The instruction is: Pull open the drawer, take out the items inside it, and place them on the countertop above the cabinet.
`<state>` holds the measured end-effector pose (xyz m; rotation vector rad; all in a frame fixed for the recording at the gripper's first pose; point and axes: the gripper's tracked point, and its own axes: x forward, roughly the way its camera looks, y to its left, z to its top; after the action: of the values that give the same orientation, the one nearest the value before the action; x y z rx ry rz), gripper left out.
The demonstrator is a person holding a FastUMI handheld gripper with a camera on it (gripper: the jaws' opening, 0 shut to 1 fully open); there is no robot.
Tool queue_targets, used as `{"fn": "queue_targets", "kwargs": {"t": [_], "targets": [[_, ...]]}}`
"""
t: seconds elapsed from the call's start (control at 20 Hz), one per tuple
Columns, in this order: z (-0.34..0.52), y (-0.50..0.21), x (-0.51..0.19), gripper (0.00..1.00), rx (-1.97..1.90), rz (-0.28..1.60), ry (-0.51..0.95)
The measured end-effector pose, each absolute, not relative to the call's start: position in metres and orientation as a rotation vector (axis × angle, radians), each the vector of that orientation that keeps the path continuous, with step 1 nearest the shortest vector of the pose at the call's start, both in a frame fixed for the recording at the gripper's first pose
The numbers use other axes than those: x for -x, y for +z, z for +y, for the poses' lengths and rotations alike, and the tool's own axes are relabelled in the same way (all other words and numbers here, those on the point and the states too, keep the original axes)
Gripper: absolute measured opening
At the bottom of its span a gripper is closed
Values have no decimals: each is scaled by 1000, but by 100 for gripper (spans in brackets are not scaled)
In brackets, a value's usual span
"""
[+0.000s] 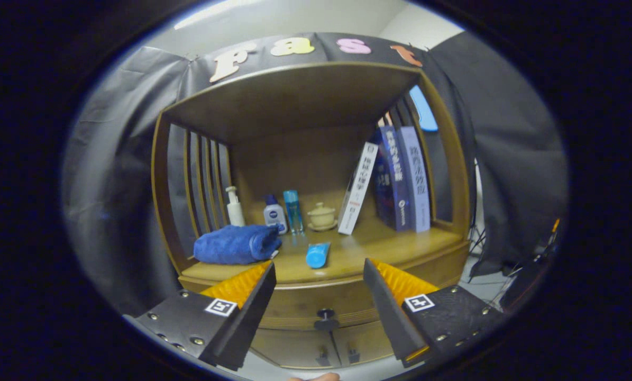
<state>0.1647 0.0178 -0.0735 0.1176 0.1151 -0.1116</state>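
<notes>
The wooden drawer (316,307) with its small dark knob (326,314) sits shut just ahead of my gripper (320,275), between the fingers, so I hold them wide apart and empty to straddle that knob. Beyond them, on the wooden countertop (400,246), lie a rolled blue towel (236,244) and a blue tube (317,255), leaving bare room for whatever comes out.

The gripper (320,275) hung with its two fingers spread wide, holding nothing, in front of the wooden cabinet's shut drawer (316,301) with its dark round knob (326,314). On the wooden countertop (400,246) above that drawer lay a rolled blue towel (236,244) and a blue tube (318,255); behind them stood small bottles (275,214), a lidded ceramic cup (322,216) and leaning books (400,177).
</notes>
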Motion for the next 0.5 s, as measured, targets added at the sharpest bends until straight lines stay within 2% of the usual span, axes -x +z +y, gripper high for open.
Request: {"fn": "queue_targets", "kwargs": {"t": [0.5], "targets": [[-5, 22, -84, 99, 20, -26, -221]]}}
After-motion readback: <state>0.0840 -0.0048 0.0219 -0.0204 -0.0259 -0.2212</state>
